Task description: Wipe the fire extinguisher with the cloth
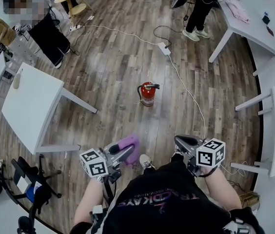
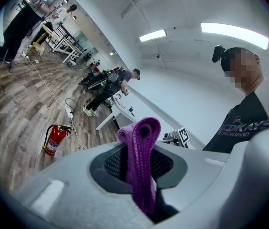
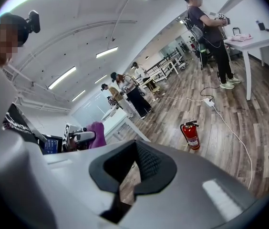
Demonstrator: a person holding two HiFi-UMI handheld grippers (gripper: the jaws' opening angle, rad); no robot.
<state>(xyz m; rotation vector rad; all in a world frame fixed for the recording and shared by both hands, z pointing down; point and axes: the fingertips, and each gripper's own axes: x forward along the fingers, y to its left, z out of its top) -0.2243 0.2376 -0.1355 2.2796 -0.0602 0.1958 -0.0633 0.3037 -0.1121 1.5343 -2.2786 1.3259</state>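
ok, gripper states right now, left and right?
Left gripper: closed on the purple cloth.
Right gripper: closed, nothing between its fingers.

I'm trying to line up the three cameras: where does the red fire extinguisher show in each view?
Head view: fire extinguisher on the floor, just above centre.
Left gripper view: fire extinguisher at lower left, left of the purple cloth.
Right gripper view: fire extinguisher right of centre, on the floor.
Shared landmark: white power strip on the floor beyond it, in all three.
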